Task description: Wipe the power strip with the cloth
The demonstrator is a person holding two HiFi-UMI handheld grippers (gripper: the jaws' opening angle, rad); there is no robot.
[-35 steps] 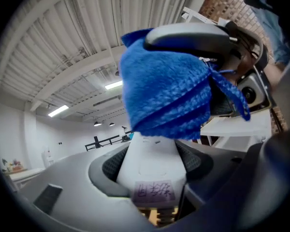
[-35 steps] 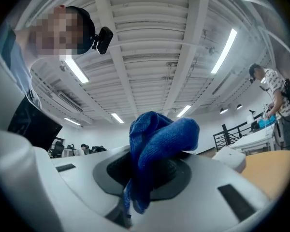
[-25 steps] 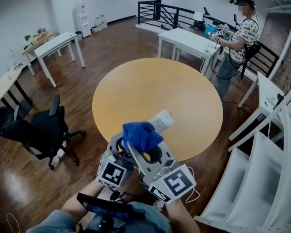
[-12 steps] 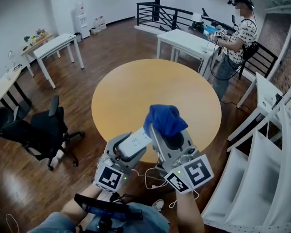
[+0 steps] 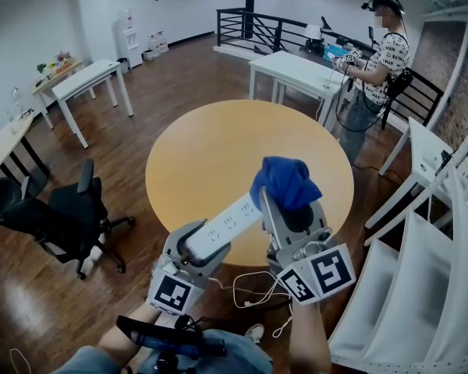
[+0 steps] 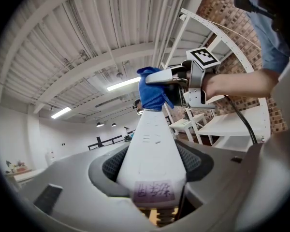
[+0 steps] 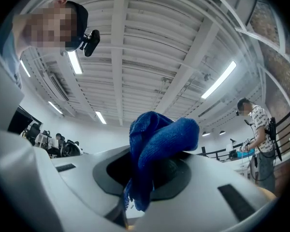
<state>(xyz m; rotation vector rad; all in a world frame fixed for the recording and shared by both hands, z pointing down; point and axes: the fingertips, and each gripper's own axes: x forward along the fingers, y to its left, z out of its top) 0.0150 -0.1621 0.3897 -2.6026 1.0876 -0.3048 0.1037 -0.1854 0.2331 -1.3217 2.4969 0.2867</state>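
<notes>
A white power strip (image 5: 228,223) is clamped at its near end in my left gripper (image 5: 201,244) and juts up and to the right over the table's front edge. In the left gripper view the power strip (image 6: 152,146) fills the gap between the jaws of the left gripper (image 6: 152,170). My right gripper (image 5: 287,202) is shut on a bunched blue cloth (image 5: 285,181), which rests against the strip's far end. The cloth (image 6: 152,94) caps the strip's tip in that view too. The blue cloth (image 7: 153,144) sticks out of the right gripper (image 7: 146,175).
A round wooden table (image 5: 218,142) lies ahead and below. The strip's white cable (image 5: 253,291) hangs in loops under my hands. A black office chair (image 5: 70,216) stands at the left, white shelving (image 5: 421,271) at the right. A person (image 5: 378,53) stands by a white table (image 5: 296,68) at the back.
My right gripper has carried the cloth up and to the right along the strip, from near the left gripper to the far end. More of the strip's top now shows. The left gripper has kept still.
</notes>
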